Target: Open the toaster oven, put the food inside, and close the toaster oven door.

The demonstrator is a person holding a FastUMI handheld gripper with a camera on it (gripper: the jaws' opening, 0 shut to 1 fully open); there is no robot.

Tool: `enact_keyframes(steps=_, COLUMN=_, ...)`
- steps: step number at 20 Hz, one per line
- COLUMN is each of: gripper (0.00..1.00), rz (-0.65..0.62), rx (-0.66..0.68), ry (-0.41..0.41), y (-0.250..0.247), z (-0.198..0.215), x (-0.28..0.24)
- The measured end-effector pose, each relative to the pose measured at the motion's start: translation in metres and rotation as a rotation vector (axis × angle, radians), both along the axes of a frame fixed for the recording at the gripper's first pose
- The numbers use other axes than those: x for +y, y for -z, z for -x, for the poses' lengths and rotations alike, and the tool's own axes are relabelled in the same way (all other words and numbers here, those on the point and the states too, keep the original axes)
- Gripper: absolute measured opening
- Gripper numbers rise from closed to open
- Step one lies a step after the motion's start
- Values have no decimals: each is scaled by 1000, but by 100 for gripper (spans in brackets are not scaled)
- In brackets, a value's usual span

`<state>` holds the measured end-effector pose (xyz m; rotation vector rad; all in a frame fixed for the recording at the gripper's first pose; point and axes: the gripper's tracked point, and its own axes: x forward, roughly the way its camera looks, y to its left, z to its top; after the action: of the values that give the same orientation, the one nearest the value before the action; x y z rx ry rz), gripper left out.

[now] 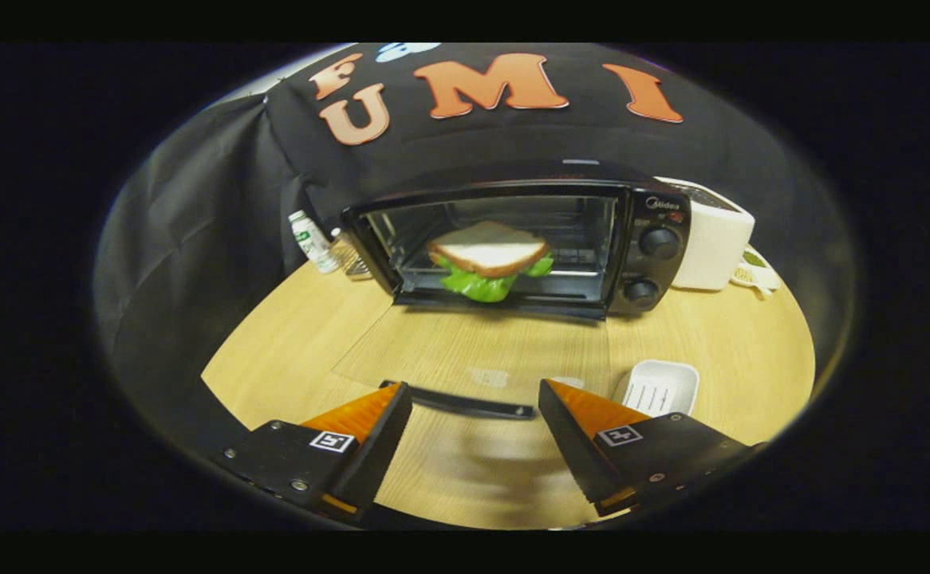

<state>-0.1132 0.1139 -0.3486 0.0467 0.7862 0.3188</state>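
The wooden worktop (712,351) carries everything here, and the largest thing on it is the toaster oven (513,243), standing at the far side, straight ahead of the claw (474,414). Its glass door (465,351) is folded down flat toward the near side, so the wood grain shows through the pane. The door's dark handle bar (465,404) runs left to right along the near edge, and it lies just between and slightly beyond the claw's two fingertips.

To the right of the oven stands a white appliance (712,243). Inside the oven cavity, on the rack, sits the sandwich (490,259), white bread on top with green lettuce showing underneath, so the food looks already placed. A small white tray (660,387) rests on the worktop near the right finger, and a little white bottle (311,241) stands at the far left beside the oven.

The claw is spread wide and holds nothing; both fingers flank the handle without pressing on it.

The step left, as I judge it, is closing the door. The handle's long axis crosses the claw's line of approach squarely, so the claw would need to get under or around the bar and swing it up and away toward the oven.
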Motion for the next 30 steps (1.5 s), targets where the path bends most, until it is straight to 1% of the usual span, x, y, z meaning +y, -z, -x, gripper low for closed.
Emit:
enact_keyframes(steps=2, gripper=95, rz=34, rx=52, ry=-24, y=19, z=16, x=-1)
enact_keyframes(steps=4, gripper=95, rz=46, rx=105, ry=-40, y=38, z=23, x=4)
enact_keyframes(steps=9, gripper=95, rz=110, rx=212, ry=-5, y=77, z=26, x=4)
enact_keyframes(steps=10, gripper=95, rz=113, rx=185, ry=1, y=74, z=20, x=5)
enact_keyframes(steps=13, gripper=94, rz=141, rx=169, ry=9, y=77, z=7, x=8)
enact_keyframes(steps=14, gripper=92, rz=150, rx=177, ry=27, y=77, z=4, x=7)
enact_keyframes(steps=16, gripper=92, rz=129, rx=179, ry=53, y=78, z=-5, x=7)
enact_keyframes(steps=19, gripper=93, rz=112, rx=173, ry=60, y=65, z=-14, x=14)
enact_keyframes(steps=21, gripper=93, rz=114, rx=107, ry=57, y=45, z=-25, x=14)
enact_keyframes(steps=24, gripper=93, rz=77, rx=24, ry=72, y=13, z=-53, x=17)
enact_keyframes(steps=28, gripper=93, rz=50, rx=-35, ry=123, y=-17, z=-94, x=13)
enact_keyframes(steps=30, gripper=93, rz=47, rx=-60, ry=135, y=-31, z=-109, x=10)
